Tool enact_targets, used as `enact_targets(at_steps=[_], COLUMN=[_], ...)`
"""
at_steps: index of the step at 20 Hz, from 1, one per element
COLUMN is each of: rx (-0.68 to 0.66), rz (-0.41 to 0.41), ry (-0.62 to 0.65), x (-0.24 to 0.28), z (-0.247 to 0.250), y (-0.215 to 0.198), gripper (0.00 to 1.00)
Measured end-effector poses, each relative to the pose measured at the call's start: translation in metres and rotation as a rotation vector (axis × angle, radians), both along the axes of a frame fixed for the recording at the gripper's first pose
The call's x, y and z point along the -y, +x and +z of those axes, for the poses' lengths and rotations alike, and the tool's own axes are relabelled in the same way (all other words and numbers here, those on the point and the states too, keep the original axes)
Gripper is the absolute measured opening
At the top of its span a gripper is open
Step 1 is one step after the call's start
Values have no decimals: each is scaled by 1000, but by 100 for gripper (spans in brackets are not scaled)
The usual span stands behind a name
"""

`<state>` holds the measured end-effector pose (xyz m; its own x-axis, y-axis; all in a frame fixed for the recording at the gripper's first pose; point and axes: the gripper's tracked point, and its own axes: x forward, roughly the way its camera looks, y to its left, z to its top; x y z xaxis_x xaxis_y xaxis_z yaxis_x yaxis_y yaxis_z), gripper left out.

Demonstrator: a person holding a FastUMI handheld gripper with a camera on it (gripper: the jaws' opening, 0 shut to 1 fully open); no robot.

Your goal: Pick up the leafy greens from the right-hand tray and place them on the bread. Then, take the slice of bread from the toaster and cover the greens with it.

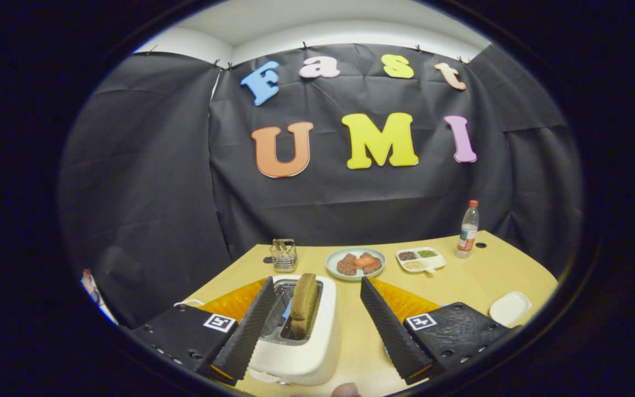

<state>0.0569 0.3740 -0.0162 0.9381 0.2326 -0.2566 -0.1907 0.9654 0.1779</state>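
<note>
A slice of bread (303,304) stands upright in one slot of the white toaster (301,344), its top well above the slot. The toaster sits on the tabletop (477,278) between the fingers of the claw (315,322), which is spread wide, touching neither bread nor toaster. Beyond the fingers lies a plate (355,263) with brown and red pieces on it; whether greens or bread lie there I cannot tell. Just right of the plate is a small divided tray (421,259) holding dark and green bits. Left of the plate stands a wire holder (284,255). A bottle (468,229) stands near the wall, and a white dish (509,308) lies right of the claw.
</note>
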Motion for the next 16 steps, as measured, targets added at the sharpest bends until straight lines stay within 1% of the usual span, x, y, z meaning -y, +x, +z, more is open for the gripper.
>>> enact_targets(at_steps=[2,4,6,8,11,14,15,16], rx=[-29,-53,-70,-77,-106,-106,-101,-97], rz=[-28,-39,-39,-39,-47,-68,-57,-54], ry=[-21,-53,-88,-108,-97,-93,-83,-72], x=[-10,-17,-25,-29,-33,-28,-29,-28], z=[-13,-25,-34,-39,-45,-42,-39,-42], y=[8,16,22,26,31,33,34,32], gripper=[96,96,93,82,48,15,10,10])
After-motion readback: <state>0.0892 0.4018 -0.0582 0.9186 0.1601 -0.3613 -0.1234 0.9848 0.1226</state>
